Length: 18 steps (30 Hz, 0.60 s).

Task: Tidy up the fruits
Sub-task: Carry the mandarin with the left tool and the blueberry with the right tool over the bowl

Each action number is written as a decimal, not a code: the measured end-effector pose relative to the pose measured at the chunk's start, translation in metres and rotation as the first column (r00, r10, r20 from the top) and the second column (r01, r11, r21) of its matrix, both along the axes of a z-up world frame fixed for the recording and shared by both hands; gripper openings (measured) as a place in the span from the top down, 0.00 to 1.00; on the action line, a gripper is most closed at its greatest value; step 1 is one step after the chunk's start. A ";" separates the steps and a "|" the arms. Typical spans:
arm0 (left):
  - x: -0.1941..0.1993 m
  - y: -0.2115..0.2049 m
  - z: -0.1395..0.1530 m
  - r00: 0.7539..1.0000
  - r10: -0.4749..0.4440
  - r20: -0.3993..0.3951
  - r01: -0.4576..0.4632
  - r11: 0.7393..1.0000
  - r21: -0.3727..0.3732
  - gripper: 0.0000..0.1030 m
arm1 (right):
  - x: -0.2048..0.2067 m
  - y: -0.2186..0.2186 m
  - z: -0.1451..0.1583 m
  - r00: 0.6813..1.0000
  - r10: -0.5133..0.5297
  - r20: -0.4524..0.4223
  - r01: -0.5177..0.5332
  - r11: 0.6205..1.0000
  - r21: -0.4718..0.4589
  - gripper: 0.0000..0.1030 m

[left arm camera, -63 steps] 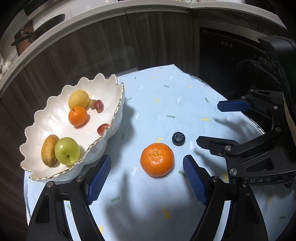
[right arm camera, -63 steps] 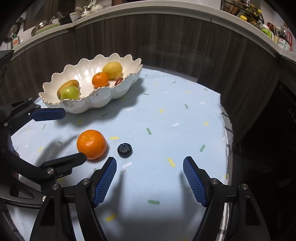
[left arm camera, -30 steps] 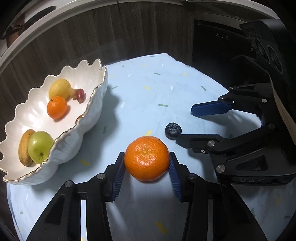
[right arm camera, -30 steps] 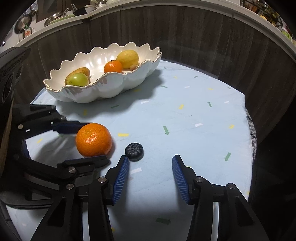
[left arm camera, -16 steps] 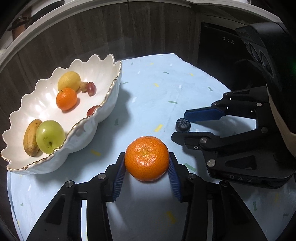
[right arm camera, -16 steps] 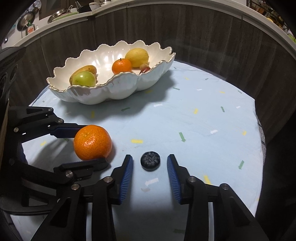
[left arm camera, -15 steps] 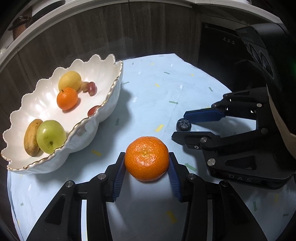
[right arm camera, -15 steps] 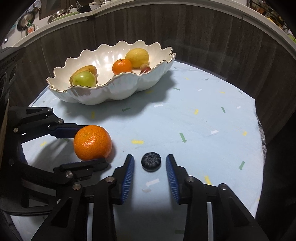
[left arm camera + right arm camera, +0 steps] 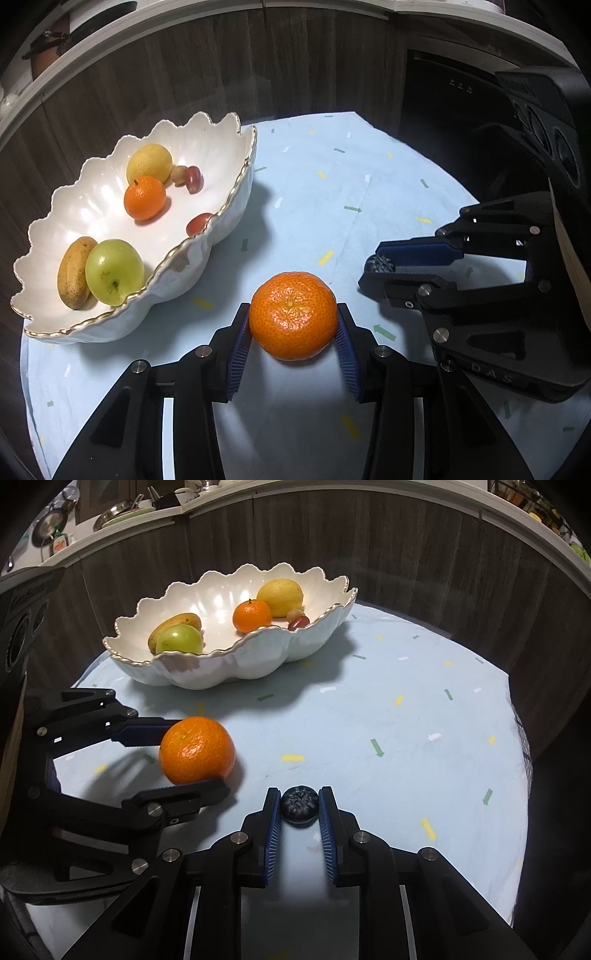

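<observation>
My left gripper (image 9: 293, 325) is shut on a large orange (image 9: 293, 315), which also shows at the left in the right wrist view (image 9: 197, 750), low over the cloth. My right gripper (image 9: 299, 808) is shut on a dark blueberry (image 9: 299, 805), seen at the right in the left wrist view (image 9: 380, 263). A white scalloped bowl (image 9: 229, 218) (image 9: 258, 661) stands at the back left and holds a lemon (image 9: 149, 163), a small orange (image 9: 144, 197), a green apple (image 9: 114, 271), a brown fruit (image 9: 74, 272) and a few small red fruits (image 9: 193, 178).
The round table wears a pale blue cloth with small coloured marks (image 9: 406, 738). Dark wood panels (image 9: 406, 554) curve close behind it. The table edge drops off at the right (image 9: 524, 760). A counter with kitchenware (image 9: 122, 513) runs above the panels.
My right gripper has closed from around the blueberry onto it. My left gripper keeps its hold on the large orange; the view shifted slightly, with the bowl now nearer the middle.
</observation>
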State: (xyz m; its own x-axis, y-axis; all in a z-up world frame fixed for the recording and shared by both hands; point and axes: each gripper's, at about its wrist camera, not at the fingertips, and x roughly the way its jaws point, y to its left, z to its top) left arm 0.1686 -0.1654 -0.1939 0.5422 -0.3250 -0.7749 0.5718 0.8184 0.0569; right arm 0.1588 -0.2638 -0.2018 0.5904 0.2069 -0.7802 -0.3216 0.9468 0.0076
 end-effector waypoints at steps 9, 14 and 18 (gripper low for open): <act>-0.013 0.004 0.022 0.999 -0.006 0.033 0.007 1.000 -0.017 0.58 | -0.018 -0.001 0.023 0.999 -0.033 0.028 0.033 0.999 0.013 0.79; -0.021 0.008 0.038 0.998 -0.007 0.059 0.009 0.999 -0.033 0.58 | -0.027 0.002 0.039 0.998 -0.041 0.048 0.040 0.999 0.013 0.79; -0.026 0.014 0.052 0.997 -0.006 0.078 0.010 0.999 -0.048 0.58 | -0.034 0.007 0.054 0.997 -0.043 0.069 0.043 0.999 0.011 0.79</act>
